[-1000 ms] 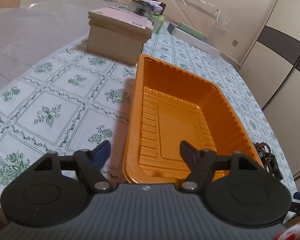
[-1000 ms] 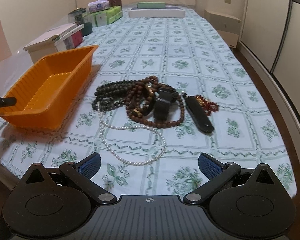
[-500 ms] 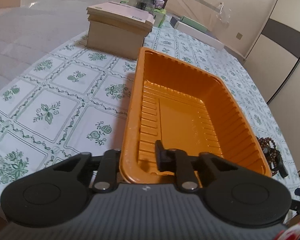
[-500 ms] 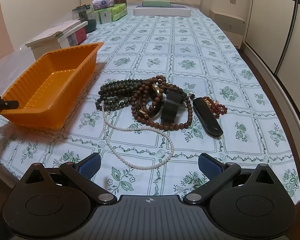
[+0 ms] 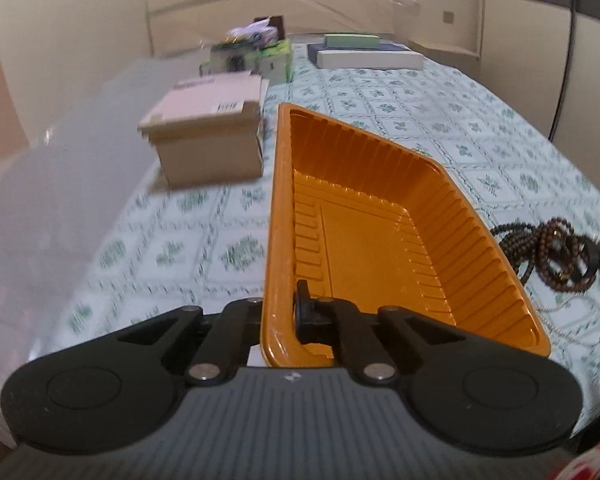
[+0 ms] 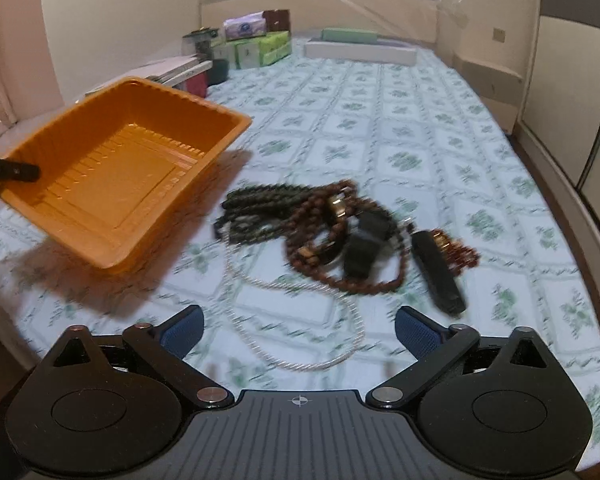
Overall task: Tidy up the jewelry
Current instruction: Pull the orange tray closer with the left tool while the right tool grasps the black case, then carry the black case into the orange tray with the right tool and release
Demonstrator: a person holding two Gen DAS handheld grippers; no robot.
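My left gripper [image 5: 280,312] is shut on the near rim of an empty orange plastic tray [image 5: 380,240] and holds it lifted and tilted above the table; the tray also shows in the right wrist view [image 6: 112,176]. A pile of jewelry lies on the tablecloth: dark bead strands [image 6: 260,208], brown bead strands [image 6: 332,232], a white pearl necklace [image 6: 300,320], a black strap [image 6: 440,272] and red beads [image 6: 460,252]. The beads also show in the left wrist view [image 5: 552,252]. My right gripper [image 6: 298,328] is open and empty, just short of the pearl necklace.
A cardboard box [image 5: 208,132] stands left of the tray. Green boxes and tissue packs [image 6: 256,44] and flat white and green boxes [image 6: 360,48] sit at the far end. The table edge [image 6: 580,200] runs along the right by wardrobe doors.
The left gripper shut on the tray rim, then lifted and swung the tray toward the jewelry. The right gripper stayed open and moved slightly closer to the pile.
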